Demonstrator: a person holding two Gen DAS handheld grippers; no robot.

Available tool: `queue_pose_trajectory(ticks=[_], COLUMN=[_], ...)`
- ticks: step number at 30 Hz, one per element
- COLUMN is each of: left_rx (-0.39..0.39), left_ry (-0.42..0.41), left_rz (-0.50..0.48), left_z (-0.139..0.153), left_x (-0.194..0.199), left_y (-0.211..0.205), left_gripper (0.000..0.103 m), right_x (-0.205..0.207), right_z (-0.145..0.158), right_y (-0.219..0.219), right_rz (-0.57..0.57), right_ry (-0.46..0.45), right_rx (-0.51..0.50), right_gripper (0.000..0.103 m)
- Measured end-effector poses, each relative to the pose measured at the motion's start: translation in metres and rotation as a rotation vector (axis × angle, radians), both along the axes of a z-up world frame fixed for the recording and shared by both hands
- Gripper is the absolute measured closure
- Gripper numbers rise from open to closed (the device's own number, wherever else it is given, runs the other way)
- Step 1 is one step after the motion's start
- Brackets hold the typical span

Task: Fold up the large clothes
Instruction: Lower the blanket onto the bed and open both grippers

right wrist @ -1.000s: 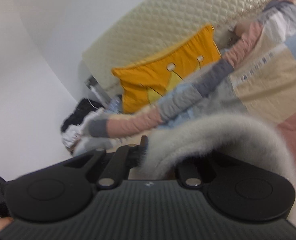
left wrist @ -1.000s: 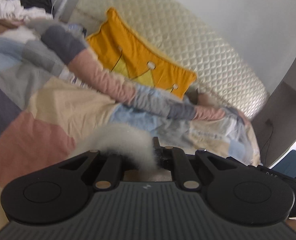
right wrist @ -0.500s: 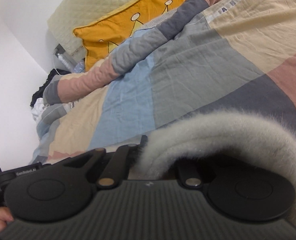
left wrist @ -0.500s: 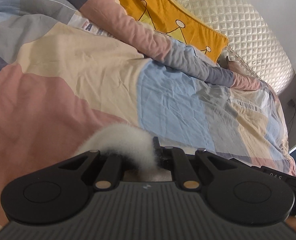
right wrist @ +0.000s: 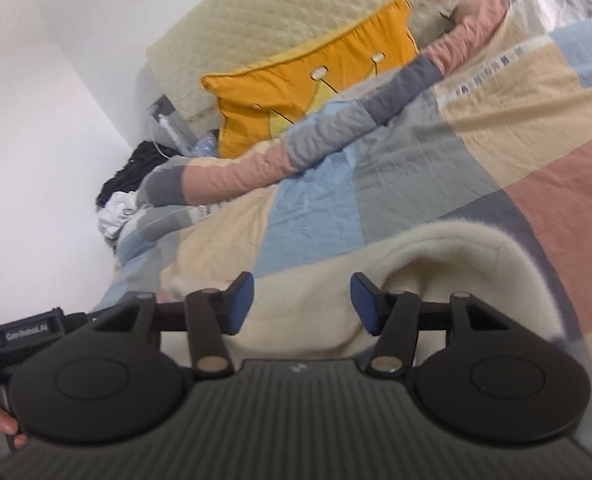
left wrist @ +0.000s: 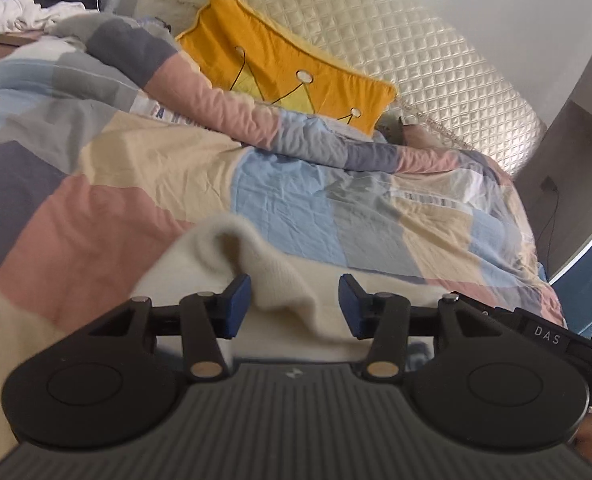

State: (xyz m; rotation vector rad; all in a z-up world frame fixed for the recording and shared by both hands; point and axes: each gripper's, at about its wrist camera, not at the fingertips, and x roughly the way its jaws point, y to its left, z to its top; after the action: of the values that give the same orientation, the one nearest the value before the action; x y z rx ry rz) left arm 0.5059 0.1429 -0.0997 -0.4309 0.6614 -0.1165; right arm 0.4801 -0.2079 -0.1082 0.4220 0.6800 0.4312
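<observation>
— Left wrist view: what lies around the tongs?
— The left gripper (left wrist: 295,305) is spread wide, grasping nothing; the cream fleece garment (left wrist: 232,256) bunches between and ahead of its blue pads, on the patchwork quilt (left wrist: 144,160).
— And farther ahead?
— A yellow crown cushion (left wrist: 280,68) leans on the quilted headboard (left wrist: 408,52); a clothes pile (left wrist: 28,4) sits far left.
— The other side?
— The right gripper (right wrist: 302,305) is released too, fleece humped just past its right finger.

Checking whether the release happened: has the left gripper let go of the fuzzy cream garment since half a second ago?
Yes. The left gripper has opened, and the cream garment now lies loose on the patchwork duvet.
</observation>
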Motion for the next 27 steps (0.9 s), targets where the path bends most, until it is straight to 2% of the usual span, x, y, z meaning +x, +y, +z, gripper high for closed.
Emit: queue_pose_trajectory(ticks=[7,11,14,18,21,25,27], left_rx=[0.008,0.023,0.032,0.068,0.073,0.097,0.127], left_ry=[-0.036,-0.02,0.002,0.055,0.107,0.188,0.234], left_rz=[-0.004,-0.002,-0.006,-0.008,-0.018,0.002,0.031], left_z=[0.055,0.068,0.067,0.057,0.039,0.012,0.002], left_x=[-0.117,-0.182,-0.227,-0.279,-0.304,-0.323,-0.327], left_y=[-0.02,-0.032,-0.041,-0.055,-0.059,-0.059,-0.058], left_gripper=[0.049,0.049,0.049,0.049,0.049,0.049,0.049], right_x=[-0.1,-0.164,-0.207,-0.258,-0.286,-0.312,-0.32], right_z=[0.064,0.089,0.097,0.096,0.086,0.055,0.04], right_y=[-0.01,-0.013,-0.019,-0.031,-0.042,-0.056,-0.057], right_rz=[-0.004,-0.011,-0.013,-0.036,-0.054,-0.076,-0.086], right_ry=[-0.101,-0.132,-0.163,-0.17,-0.182,-0.156,-0.11], right_rx=[-0.006,-0.052,-0.071,-0.106,-0.11,-0.078,-0.107], right_gripper=[0.046,0.046,0.046,0.046,0.046,0.046,0.046])
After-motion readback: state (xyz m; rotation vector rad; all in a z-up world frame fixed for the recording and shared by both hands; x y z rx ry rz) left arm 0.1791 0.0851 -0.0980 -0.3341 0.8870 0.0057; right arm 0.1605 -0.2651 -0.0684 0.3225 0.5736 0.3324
